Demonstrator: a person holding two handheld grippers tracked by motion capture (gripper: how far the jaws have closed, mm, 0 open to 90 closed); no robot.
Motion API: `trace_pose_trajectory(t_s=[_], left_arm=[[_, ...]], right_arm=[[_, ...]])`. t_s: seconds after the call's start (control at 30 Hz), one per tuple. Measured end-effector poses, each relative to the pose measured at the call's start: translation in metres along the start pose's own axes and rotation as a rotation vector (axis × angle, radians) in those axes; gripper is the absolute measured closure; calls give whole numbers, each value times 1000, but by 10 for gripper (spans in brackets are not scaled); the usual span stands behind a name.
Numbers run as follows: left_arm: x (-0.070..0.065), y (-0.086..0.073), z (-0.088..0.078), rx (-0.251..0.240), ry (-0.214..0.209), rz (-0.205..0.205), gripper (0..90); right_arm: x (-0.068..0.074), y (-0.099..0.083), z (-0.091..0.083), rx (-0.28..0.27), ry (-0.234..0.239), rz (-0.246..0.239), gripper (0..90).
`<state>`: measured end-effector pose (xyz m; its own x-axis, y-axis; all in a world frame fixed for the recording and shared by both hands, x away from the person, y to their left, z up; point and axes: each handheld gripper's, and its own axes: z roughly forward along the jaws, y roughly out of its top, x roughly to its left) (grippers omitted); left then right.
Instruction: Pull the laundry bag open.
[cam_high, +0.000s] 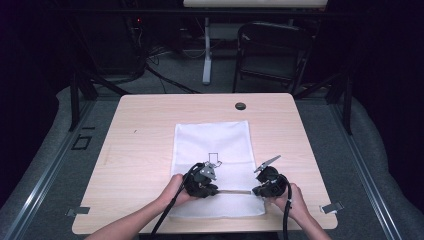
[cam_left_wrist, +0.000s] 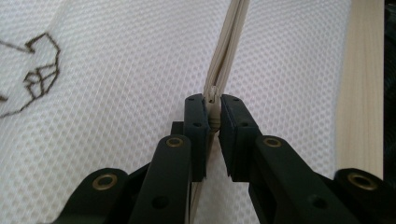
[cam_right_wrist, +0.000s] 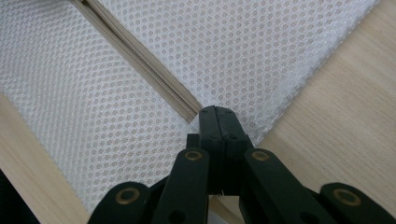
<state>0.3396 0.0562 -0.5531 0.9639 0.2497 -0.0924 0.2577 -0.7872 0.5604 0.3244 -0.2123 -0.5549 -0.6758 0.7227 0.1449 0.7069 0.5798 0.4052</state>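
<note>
1. Pale wooden tabletop (cam_high: 140, 150) carries a flat white mesh zip bag (cam_high: 212, 137) with a small black line drawing (cam_high: 214, 159); dark room and a folding chair (cam_high: 272, 50) behind.
2. My left tool (cam_left_wrist: 214, 112) is clamped on the beige zipper slider (cam_left_wrist: 213, 100).
3. My right tool (cam_right_wrist: 217, 116) is pinched fully closed on the bag's edge at the zipper's (cam_right_wrist: 140, 56) end.
4. Step, as I judge: working the zip. Next: pull the slider along the track while the right anchors.

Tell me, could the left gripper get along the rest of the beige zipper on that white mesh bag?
Probably yes. The left gripper is shut on the small beige zipper slider, and the beige zipper runs bare to the right gripper, pinching the white mesh bag at the zipper's end.
</note>
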Motion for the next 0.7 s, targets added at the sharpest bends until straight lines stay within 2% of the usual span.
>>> trace_pose_trajectory(t_s=[0.13,0.17,0.2,0.4,0.5,0.57,0.7], left_arm=[[2,-6,-4,-3,5,-13,813],[2,-8,-7,-16,-5,-24,813],[2,-8,-7,-16,-6,-20,813],[1,-9,-8,-18,-11,-23,813],[1,-12,-8,7,-3,-21,813],[2,-13,-8,7,-1,-21,813],[4,-22,-14,8,6,-45,813]], right_arm=[[0,1,0,9,2,-2,900],[0,1,0,9,1,-1,900],[1,0,1,-6,1,12,900],[1,0,0,3,-2,0,900],[1,0,1,-4,2,10,900],[0,1,0,11,-6,-4,900],[1,0,1,-2,-2,7,900]])
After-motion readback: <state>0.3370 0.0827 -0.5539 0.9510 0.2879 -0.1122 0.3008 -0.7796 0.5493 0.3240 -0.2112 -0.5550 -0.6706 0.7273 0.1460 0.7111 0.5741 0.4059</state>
